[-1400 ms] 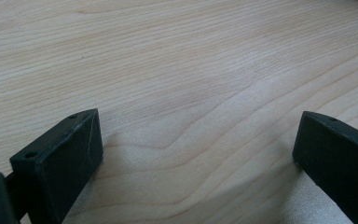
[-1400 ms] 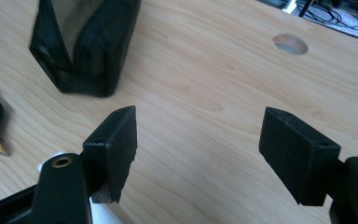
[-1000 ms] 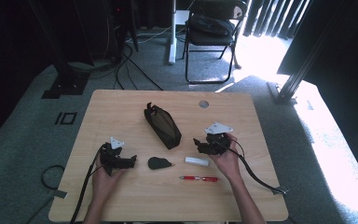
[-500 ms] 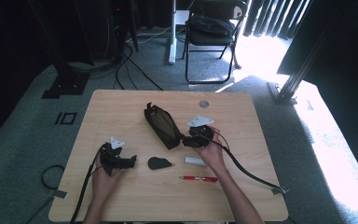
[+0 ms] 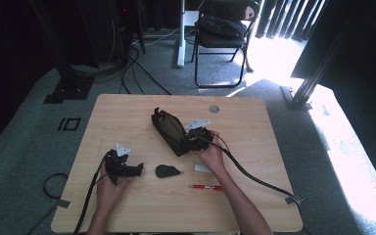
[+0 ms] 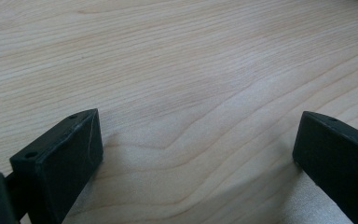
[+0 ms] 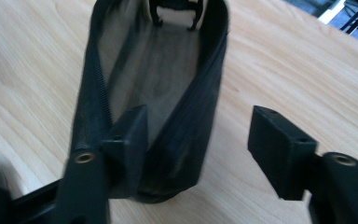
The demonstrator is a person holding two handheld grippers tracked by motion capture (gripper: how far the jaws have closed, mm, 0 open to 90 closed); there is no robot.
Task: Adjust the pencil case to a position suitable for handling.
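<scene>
- Two tongs are working at the counter (image 5: 254, 127).
- Right tongs (image 7: 198, 135), jaws just closing, are straddling the open pouch's (image 7: 158, 93) near wall at frame center, not yet pressing.
- Left tongs (image 6: 196, 154) are resting wide apart, lower left.

We see a black pouch (image 5: 169, 131) lying unzipped mid-table, its mouth gaping, greyish lining showing; perhaps mesh-sided, though blurred.

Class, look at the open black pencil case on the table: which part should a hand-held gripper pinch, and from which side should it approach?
Probably the near end of one side wall of the pencil case. The zip gapes and the walls stand up as thin edges, so one jaw can go inside and one outside. Come from the near end, as the right hand-held gripper does; its jaws have been closing, one already inside, pads not yet pressing.
</scene>
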